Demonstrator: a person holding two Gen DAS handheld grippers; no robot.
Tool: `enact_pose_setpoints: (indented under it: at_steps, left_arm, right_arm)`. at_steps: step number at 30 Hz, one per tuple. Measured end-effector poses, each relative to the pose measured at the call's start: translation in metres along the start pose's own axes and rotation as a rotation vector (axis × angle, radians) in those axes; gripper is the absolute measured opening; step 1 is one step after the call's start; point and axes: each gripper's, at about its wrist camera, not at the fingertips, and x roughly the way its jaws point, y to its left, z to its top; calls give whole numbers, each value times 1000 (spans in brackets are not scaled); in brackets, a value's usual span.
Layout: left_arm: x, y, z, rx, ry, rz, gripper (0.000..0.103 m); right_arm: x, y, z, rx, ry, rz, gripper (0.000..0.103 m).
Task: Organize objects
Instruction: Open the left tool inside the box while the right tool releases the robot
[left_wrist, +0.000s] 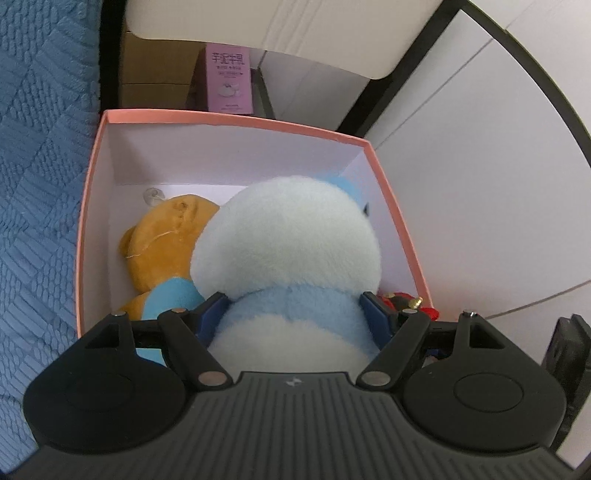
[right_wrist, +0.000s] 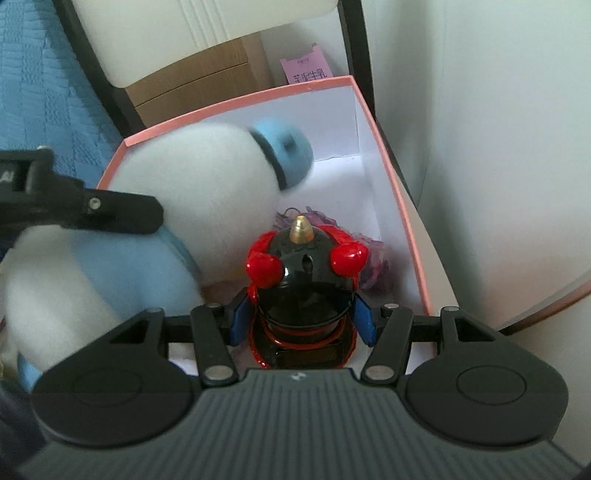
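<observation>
Left wrist, orange plush (left_wrist: 162, 240), pink box (left_wrist: 236, 120)

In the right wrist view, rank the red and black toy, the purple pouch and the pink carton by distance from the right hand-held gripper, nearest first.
1. Red and black toy: clamped in the right hand-held gripper, over the box's near end.
2. Purple pouch: on the box floor just past the toy, to the right.
3. Pink carton: outside the pink box, behind its far wall.

A white-and-blue plush toy (left_wrist: 284, 254) sits upright inside the pink box (left_wrist: 236, 120). A black-and-red helmet figure (right_wrist: 304, 273) stands at the box's right wall. An orange plush (left_wrist: 162, 243) lies by its left wall.
</observation>
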Motion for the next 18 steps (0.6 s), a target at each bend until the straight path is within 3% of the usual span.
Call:
enact_pose_setpoints:
  at_steps: [4,11,18]
  left_arm:
    - [-13,-1,5,5,-6,-6,91]
    - [-58,-3,3,34,-59,-10,91]
    - [-137,-6,-13,95,-150,-30,91]
  right_arm:
    - [-13,-9,7,30,-1,-22,71]
    - [-67,-3,19,31,-92,-50,71]
    - [-147,30,19,12,-217,4,71]
